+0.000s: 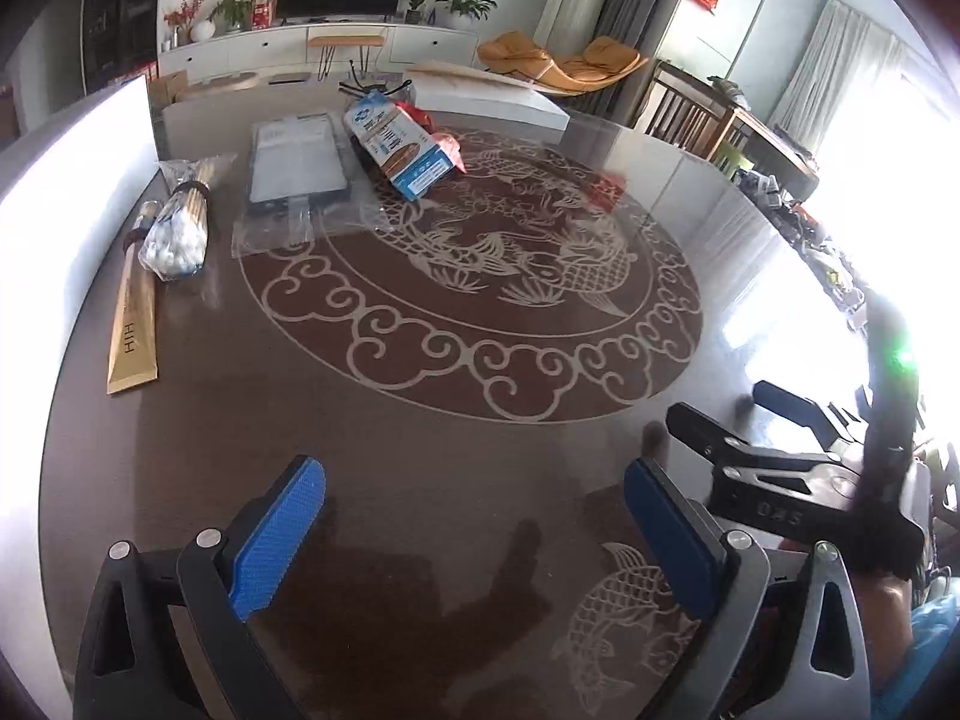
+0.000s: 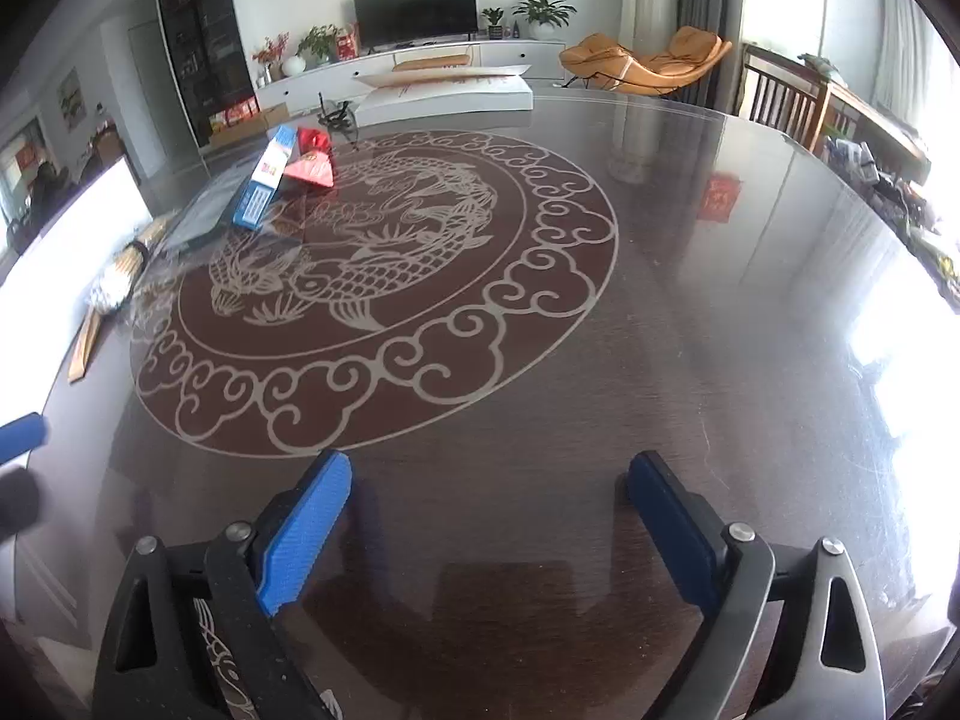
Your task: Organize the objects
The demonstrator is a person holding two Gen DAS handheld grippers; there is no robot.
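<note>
Both grippers hover open and empty over the near edge of a dark glossy table (image 1: 420, 450) with a fish and cloud pattern. My left gripper (image 1: 474, 483) and my right gripper (image 2: 489, 477) are far from the objects. At the table's far left lie a blue and white box (image 1: 399, 147), leaning on a red packet (image 1: 447, 147), a flat dark item in a clear bag (image 1: 297, 162), a bag of cotton swabs (image 1: 177, 234) and a long tan box (image 1: 133, 324). The box (image 2: 267, 180) and red packet (image 2: 312, 168) also show in the right wrist view.
The right gripper's body (image 1: 780, 474) shows at the right of the left wrist view. A long white box (image 2: 444, 93) lies at the table's far edge. Wooden chairs (image 2: 780, 99) stand at the far right. Strong window glare covers the right side.
</note>
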